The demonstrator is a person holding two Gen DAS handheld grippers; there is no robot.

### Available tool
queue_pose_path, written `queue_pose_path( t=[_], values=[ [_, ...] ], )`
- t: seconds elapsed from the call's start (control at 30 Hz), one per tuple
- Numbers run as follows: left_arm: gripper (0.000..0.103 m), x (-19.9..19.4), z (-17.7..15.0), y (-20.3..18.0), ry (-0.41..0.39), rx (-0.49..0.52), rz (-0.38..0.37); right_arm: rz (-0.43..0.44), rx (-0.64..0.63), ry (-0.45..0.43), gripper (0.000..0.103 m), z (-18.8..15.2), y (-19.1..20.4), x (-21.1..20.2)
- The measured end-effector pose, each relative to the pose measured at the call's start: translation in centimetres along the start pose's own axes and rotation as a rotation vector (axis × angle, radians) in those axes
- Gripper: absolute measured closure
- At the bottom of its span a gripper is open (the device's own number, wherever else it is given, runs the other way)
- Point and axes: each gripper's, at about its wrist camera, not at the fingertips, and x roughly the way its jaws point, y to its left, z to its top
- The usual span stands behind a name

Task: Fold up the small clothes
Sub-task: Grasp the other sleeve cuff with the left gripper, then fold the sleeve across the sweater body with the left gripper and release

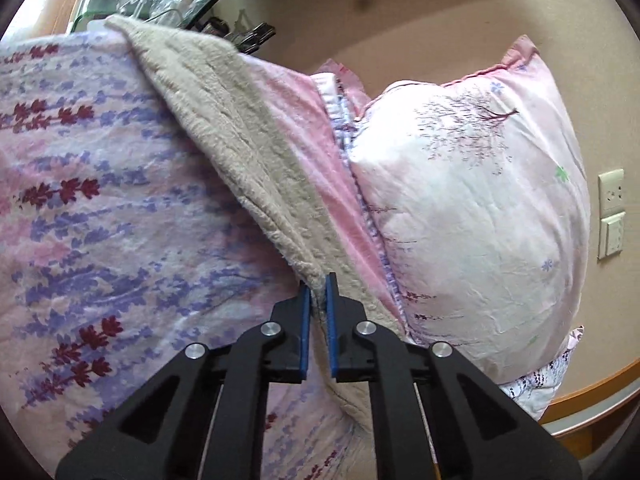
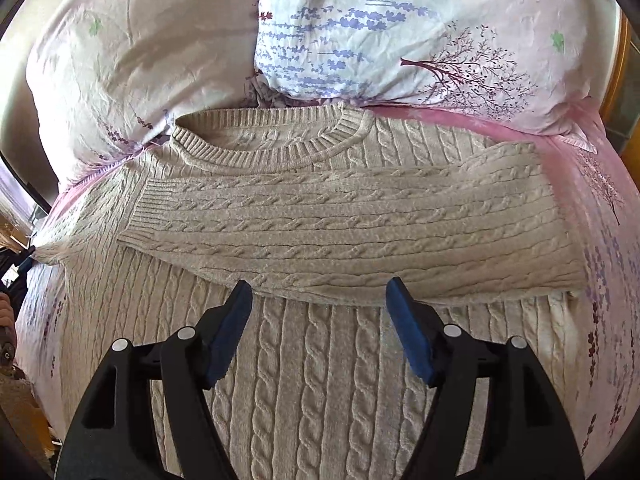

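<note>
One bed (image 2: 592, 208) in floral sheets carries two pillows (image 2: 132, 52) at its head and one beige cable-knit sweater (image 2: 304, 380) spread flat just below them, one sleeve (image 2: 340, 224) folded across its chest. The right tongs (image 2: 319, 292) hover wide apart over the sleeve's lower edge, gripping nothing. The left tongs (image 1: 318, 286) are pinched tight on the sweater's edge.

Each black tool (image 1: 318, 286) has blue pads (image 2: 234, 328) and silver screws.
</note>
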Motion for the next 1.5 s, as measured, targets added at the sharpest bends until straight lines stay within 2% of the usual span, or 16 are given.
queue_pose_path(
  t=[0.2, 0.33, 0.4, 0.43, 0.53, 0.6, 0.67, 0.73, 0.8, 0.87, 1.03, 1.07, 1.13, 1.2, 1.3, 1.5],
  values=[
    [0.097, 0.2, -3.5, -8.1, 0.051, 0.137, -0.214, 0.023, 0.095, -0.028, 0.032, -0.5, -3.2, -1.0],
    [0.097, 2.6, -9.8, -14.0, 0.167, 0.257, -0.371, 0.030, 0.145, -0.031, 0.032, -0.8, -4.8, -1.2],
    [0.097, 4.5, -13.8, -15.9, 0.245, 0.306, -0.408, 0.029, 0.159, -0.031, 0.032, -1.1, -5.2, -1.2],
    [0.097, 5.7, -15.9, -16.5, 0.287, 0.334, -0.405, 0.030, 0.164, -0.030, 0.032, -1.2, -5.4, -1.2],
    [0.096, 10.1, -21.9, -16.1, 0.451, 0.362, -0.315, 0.031, 0.175, -0.025, 0.032, -1.5, -5.6, -1.2],
    [0.096, 12.4, -24.4, -14.6, 0.547, 0.331, -0.257, 0.028, 0.177, -0.023, 0.032, -1.7, -5.6, -1.2],
    [0.096, 13.3, -25.2, -13.5, 0.580, 0.304, -0.233, 0.024, 0.173, -0.025, 0.032, -1.9, -5.7, -1.3],
    [0.089, 13.0, -24.7, -12.9, 0.578, 0.285, -0.232, 0.018, 0.170, -0.033, 0.032, -2.0, -5.7, -1.5],
    [0.073, 12.1, -23.1, -12.5, 0.522, 0.266, -0.209, 0.017, 0.172, -0.037, 0.032, -2.0, -5.8, -1.6],
    [0.070, 11.1, -20.8, -12.0, 0.463, 0.247, -0.192, 0.024, 0.178, -0.039, 0.032, -1.9, -5.7, -1.5],
    [0.070, 10.2, -16.4, -9.8, 0.356, 0.133, -0.101, 0.037, 0.166, -0.044, 0.032, -2.1, -5.2, -1.6],
    [0.073, 10.2, -15.9, -9.6, 0.345, 0.113, -0.091, 0.038, 0.162, -0.045, 0.032, -2.1, -5.2, -1.6],
    [0.088, 10.0, -15.5, -9.9, 0.325, 0.102, -0.094, 0.033, 0.158, -0.056, 0.032, -2.1, -5.3, -1.9],
    [0.094, 9.7, -15.9, -11.5, 0.309, 0.151, -0.131, 0.029, 0.161, -0.071, 0.032, -2.1, -5.6, -2.3],
    [0.094, 9.3, -18.2, -15.1, 0.325, 0.246, -0.229, 0.022, 0.174, -0.099, 0.032, -2.0, -6.4, -3.0],
    [0.094, 10.9, -26.9, -22.7, 0.445, 0.503, -0.358, -0.007, 0.225, -0.140, 0.032, -2.1, -9.0, -4.3]
  ],
)
